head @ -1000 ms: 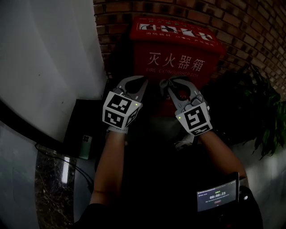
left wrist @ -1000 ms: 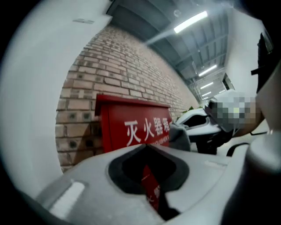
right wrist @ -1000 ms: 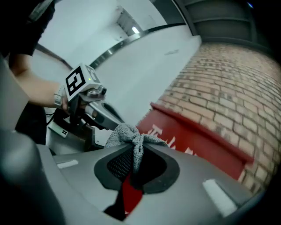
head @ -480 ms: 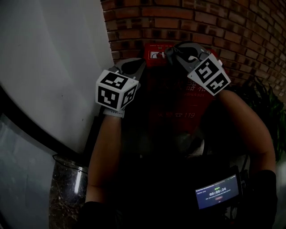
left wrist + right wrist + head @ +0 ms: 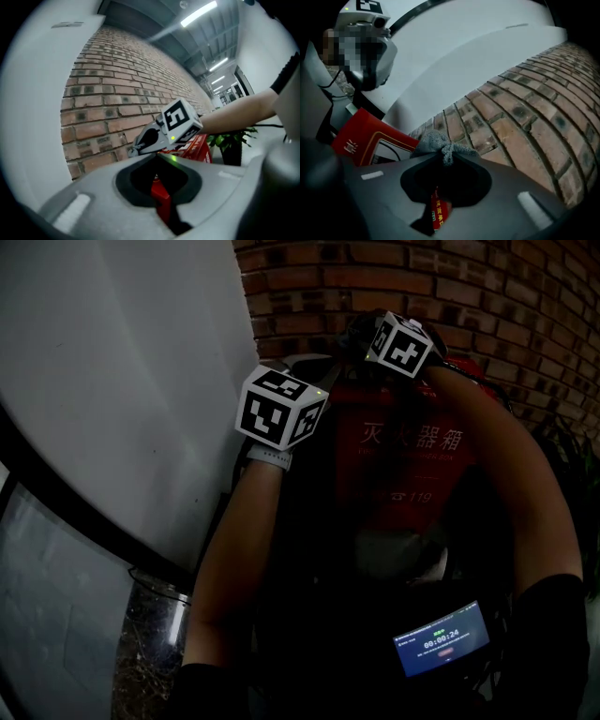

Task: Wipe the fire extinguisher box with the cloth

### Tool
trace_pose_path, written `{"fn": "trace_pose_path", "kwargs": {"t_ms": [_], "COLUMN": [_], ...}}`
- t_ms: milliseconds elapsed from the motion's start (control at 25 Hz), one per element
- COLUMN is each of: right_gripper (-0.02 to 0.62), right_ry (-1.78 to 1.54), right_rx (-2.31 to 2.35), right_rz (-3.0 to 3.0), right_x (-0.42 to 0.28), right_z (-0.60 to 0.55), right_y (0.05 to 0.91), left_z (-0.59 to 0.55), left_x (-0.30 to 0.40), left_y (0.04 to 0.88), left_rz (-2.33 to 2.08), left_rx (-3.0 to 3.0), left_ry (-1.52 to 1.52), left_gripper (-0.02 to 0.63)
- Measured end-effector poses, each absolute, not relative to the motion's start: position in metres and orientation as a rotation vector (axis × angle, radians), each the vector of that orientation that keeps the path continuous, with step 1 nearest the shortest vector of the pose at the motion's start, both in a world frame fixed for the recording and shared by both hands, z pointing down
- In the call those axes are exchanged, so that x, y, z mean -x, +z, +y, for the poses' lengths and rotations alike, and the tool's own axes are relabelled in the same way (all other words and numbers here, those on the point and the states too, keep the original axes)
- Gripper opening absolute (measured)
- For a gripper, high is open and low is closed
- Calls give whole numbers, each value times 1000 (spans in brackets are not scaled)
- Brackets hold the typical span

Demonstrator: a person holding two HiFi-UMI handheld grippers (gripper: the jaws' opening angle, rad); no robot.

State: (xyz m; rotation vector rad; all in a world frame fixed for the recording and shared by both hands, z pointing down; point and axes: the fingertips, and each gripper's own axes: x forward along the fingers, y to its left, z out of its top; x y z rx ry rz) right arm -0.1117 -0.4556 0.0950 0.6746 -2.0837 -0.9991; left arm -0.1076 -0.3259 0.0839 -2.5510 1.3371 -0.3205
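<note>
Building corridor: brick wall (image 5: 117, 93), ceiling strip lights (image 5: 199, 13), fire extinguisher box (image 5: 403, 465).

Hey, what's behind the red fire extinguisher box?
A brick wall stands behind the fire extinguisher box. The wall's lower part, and whether the box touches it, cannot be seen, because the box itself hides them.

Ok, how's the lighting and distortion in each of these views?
Head view: underexposed, lower half almost black, though white lettering on the red fire extinguisher box is legible and the small lit screen glows. Left gripper view: brighter, fisheye curving the brick wall, ceiling strip lights blown out. Right gripper view: dark vignetted corners; the grey cloth is sharp.
</note>
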Motion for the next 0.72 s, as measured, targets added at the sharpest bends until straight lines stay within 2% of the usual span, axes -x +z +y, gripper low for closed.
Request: {"fn": "trace_pose_path", "kwargs": {"t_ms": [320, 720], "right_gripper": [34, 29], "right_ry": [-993, -1097], "right_rx": [-590, -401], "right_rz": [-2001, -1889], "right_x": [131, 132], "right_z": [-494, -455], "right_y": [129, 140], "left_z": [-342, -345], "left_x": [130, 122], "left_y": [114, 121], "left_rz": [1399, 1403], "left_rx": [2556, 2563], "left_ry": [-353, -399], "left_gripper": [3, 3]}}
